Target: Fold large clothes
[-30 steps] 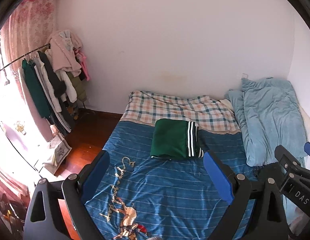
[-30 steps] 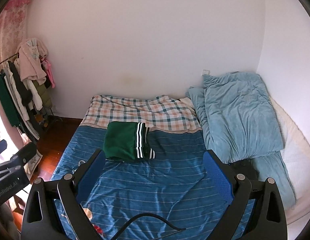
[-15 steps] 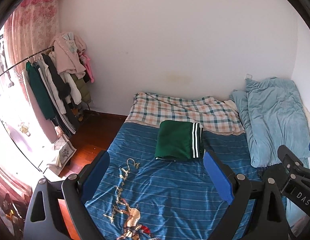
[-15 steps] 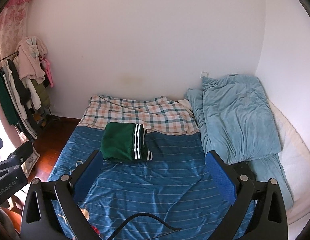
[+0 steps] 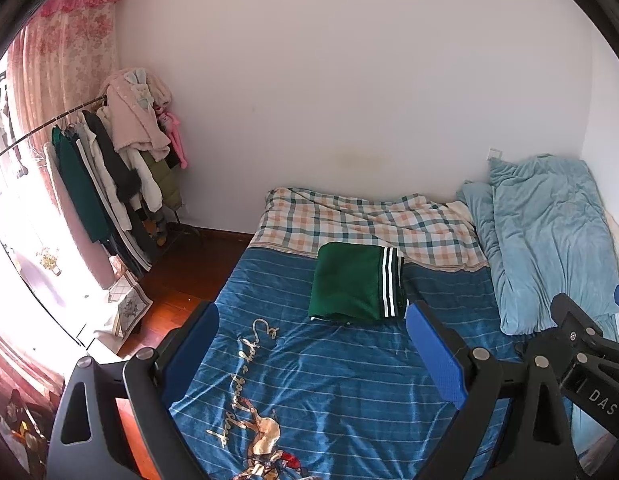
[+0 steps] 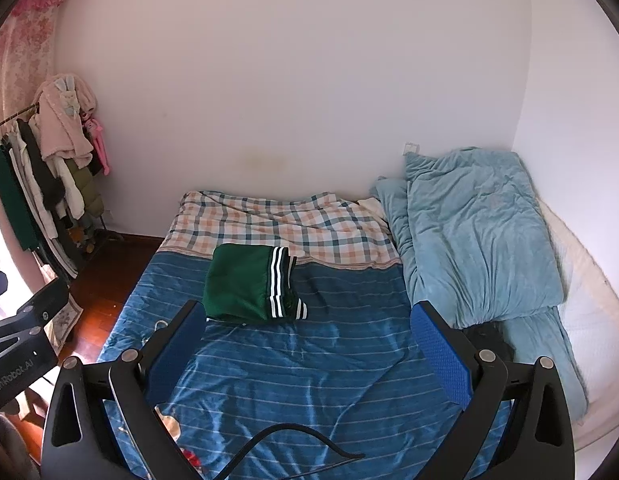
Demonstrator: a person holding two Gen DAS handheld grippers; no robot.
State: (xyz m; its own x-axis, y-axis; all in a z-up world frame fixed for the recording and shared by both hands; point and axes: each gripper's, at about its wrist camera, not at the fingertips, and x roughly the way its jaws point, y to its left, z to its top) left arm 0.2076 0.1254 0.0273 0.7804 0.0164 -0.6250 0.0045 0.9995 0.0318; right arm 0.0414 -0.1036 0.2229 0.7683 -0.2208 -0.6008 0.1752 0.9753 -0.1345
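Left wrist view: left gripper (image 5: 312, 354) jaws spread wide, nothing between the blue pads (image 5: 435, 356), held above the near part of the bed. Green garment with white stripes (image 5: 355, 286) lies on the blue striped bedsheet (image 5: 341, 380) as a compact rectangle, its far edge at the seam with the plaid sheet (image 5: 369, 220). Looks fully folded, so I'd judge this piece done; no unfolded garment on the bed that I can see. Room: flat open sheet between jaws and garment, bed's left edge drops to the wooden floor (image 5: 165, 280), clothes rack (image 5: 109, 168) well apart by the wall, rolled light-blue duvet (image 5: 549, 240) bounds the right. The right gripper's body shows at the right edge of this view, close beside.

Right wrist view: right gripper (image 6: 309, 344) also spread and empty, above the sheet. Same garment (image 6: 249, 284) sits left of centre, stripes facing right, stripe corner slightly splayed at the near end, otherwise tidy. Duvet (image 6: 477, 232) just beside the right finger, with something dark (image 6: 485, 332) tucked under its near end; can't tell what it is. A black cable (image 6: 293, 436) loops in the near foreground, a possible snag. The left gripper's body is at the left edge. If more items are due, I'd say the next one would have to come from off the bed.
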